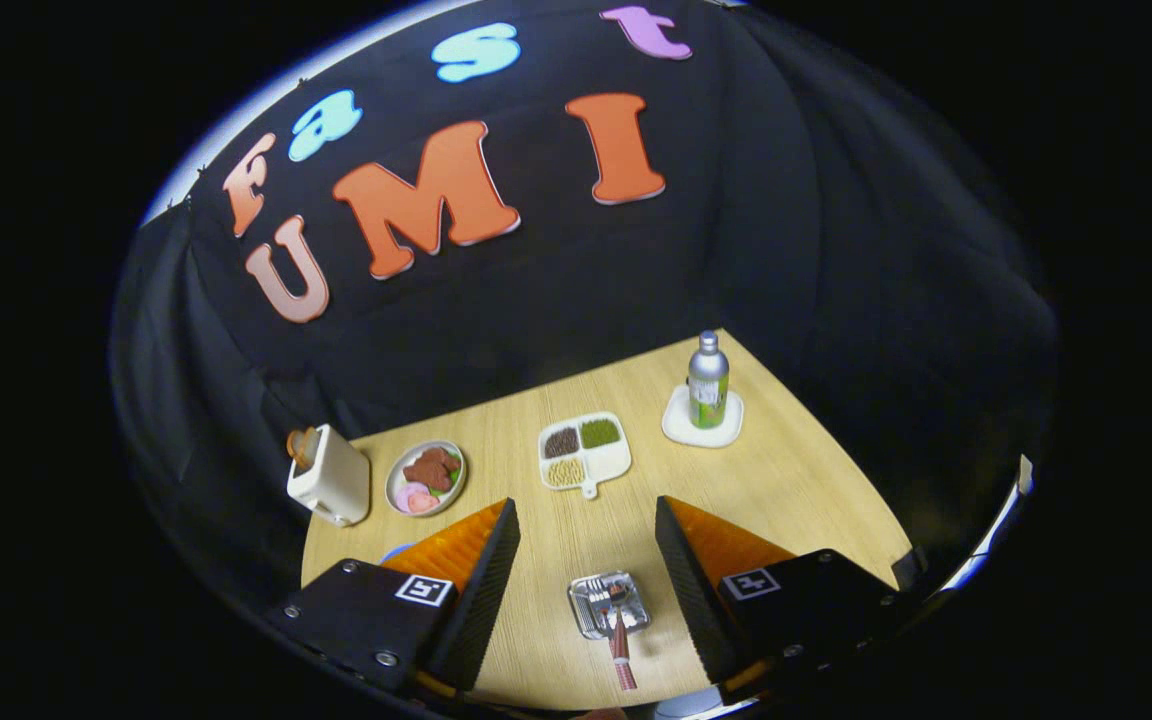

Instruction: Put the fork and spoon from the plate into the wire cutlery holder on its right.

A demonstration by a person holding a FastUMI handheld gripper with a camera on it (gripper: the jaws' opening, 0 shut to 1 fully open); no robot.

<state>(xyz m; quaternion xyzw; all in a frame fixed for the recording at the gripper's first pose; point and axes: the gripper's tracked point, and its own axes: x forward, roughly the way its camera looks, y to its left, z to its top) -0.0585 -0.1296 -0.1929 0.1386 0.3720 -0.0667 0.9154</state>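
A small shiny square plate [580, 608] lies on the wooden table [796, 480], low between my two fingers and nearer me than their tips. On it lie a fork [596, 596] and a spoon [619, 598] side by side. Their reddish handles [622, 655] stick out over the plate's near edge toward me. My gripper [586, 508] hovers above the table, open wide. Its left finger [481, 580] and right finger [691, 580] stand on either side of the plate, touching nothing.
Beyond the fingers stand a white toaster [331, 482] with toast, a round plate of food [426, 477], a white divided tray [584, 452] of grains, and a silver bottle [708, 380] on a white coaster [701, 428]. Black cloth closes the back.
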